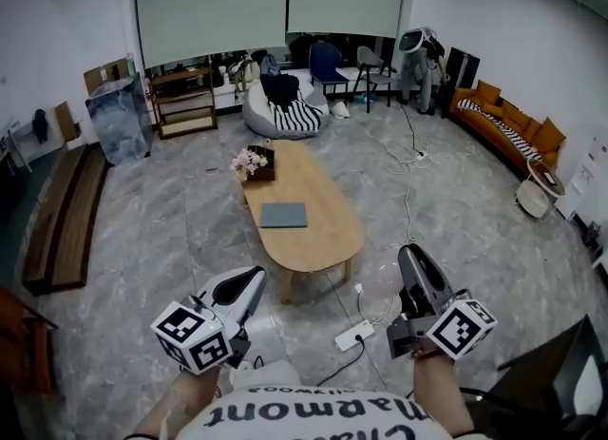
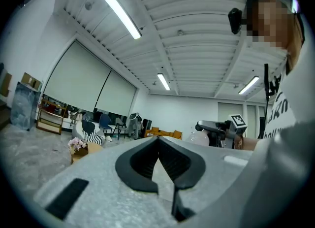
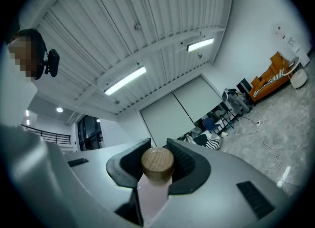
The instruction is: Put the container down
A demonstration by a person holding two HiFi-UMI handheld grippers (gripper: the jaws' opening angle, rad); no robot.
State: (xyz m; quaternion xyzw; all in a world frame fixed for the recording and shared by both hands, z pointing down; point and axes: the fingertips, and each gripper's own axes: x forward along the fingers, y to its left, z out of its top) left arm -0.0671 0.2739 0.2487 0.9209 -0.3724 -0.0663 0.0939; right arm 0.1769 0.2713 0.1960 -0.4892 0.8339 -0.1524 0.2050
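The oval wooden surface [image 1: 323,234] stands well ahead on the grey stone floor [image 1: 190,210]. The right gripper [image 3: 157,149] is clamped on the pale pink translucent container with a brown round lid [image 3: 153,192], gripping just under the lid, probably to stop slippage. The container is in the air, not yet over the surface. The left gripper [image 2: 158,146] has its jaws together and empty.

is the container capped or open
Capped: a brown stopper sits on the pinkish container held in the right gripper.

Legible print, one entry:
- Your white shirt [image 1: 313,398], chest, near the hem edge: black lettering, upside down in the head view. "marmont" reads clearly; the line below it is cut off. The left gripper view shows only illegible fragments.
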